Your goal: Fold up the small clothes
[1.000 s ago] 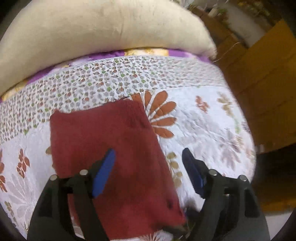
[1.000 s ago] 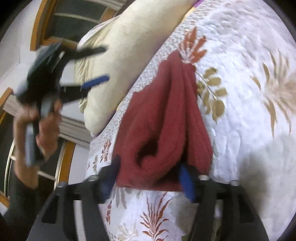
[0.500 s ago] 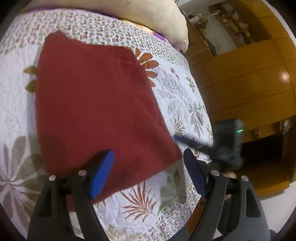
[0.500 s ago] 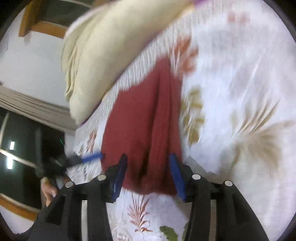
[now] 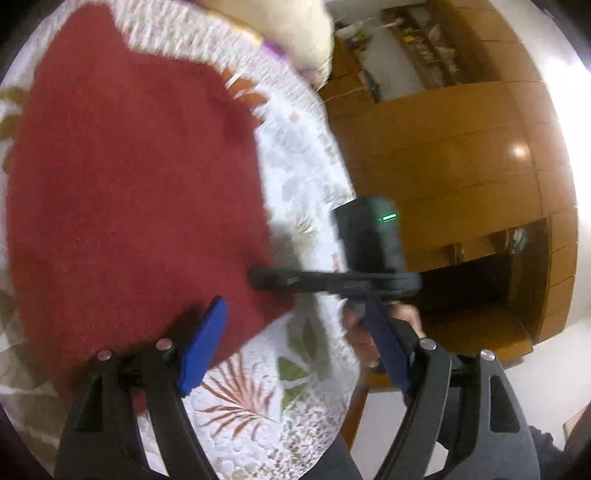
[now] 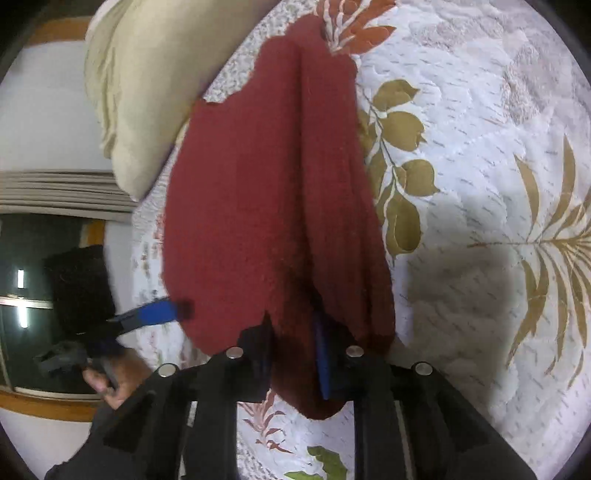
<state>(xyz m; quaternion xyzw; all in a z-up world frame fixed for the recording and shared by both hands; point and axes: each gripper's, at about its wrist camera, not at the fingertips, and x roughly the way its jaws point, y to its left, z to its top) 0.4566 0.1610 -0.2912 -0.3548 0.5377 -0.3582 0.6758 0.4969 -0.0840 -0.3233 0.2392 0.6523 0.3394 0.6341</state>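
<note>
While the red cloth lies spread on the bed, notes per view:

Left wrist view:
- cloth: red cloth (image 5: 133, 192), knit/terry-looking, flat on quilted bedspread (image 5: 303, 170); near corner sits by the bed edge.
- left hand-held gripper (image 5: 295, 347): fingers spread wide, nothing between them; left blue pad (image 5: 203, 350) over the cloth's near edge, can't tell if touching.
- right hand-held gripper (image 5: 266, 278): comes in from the right, tip at the cloth's right edge; a hand (image 5: 369, 332) holds it.
- bkgd: pillow (image 5: 288, 33) at far end, wooden cabinet (image 5: 461, 155) beyond the bed.

Right wrist view:
- cloth (image 6: 273, 192): near end bunched and lifted into a ridge, far end on the bedspread (image 6: 480, 155) close to the pillow (image 6: 147, 85).
- right hand-held gripper (image 6: 295, 354): narrowed, clamped on the cloth's near end; fabric drapes over both fingers.
- left hand-held gripper (image 6: 159, 314): blue tip touching or just beside the cloth's left edge, gap looks open.

Handling (judgement):
- feel: soft, light, limp, thick-ish pile; not slippery, not fragile; sags w/o support.
- hold: pinch corners/hem, one per gripper; grab both layers at the edge, else the fold slumps.
</note>
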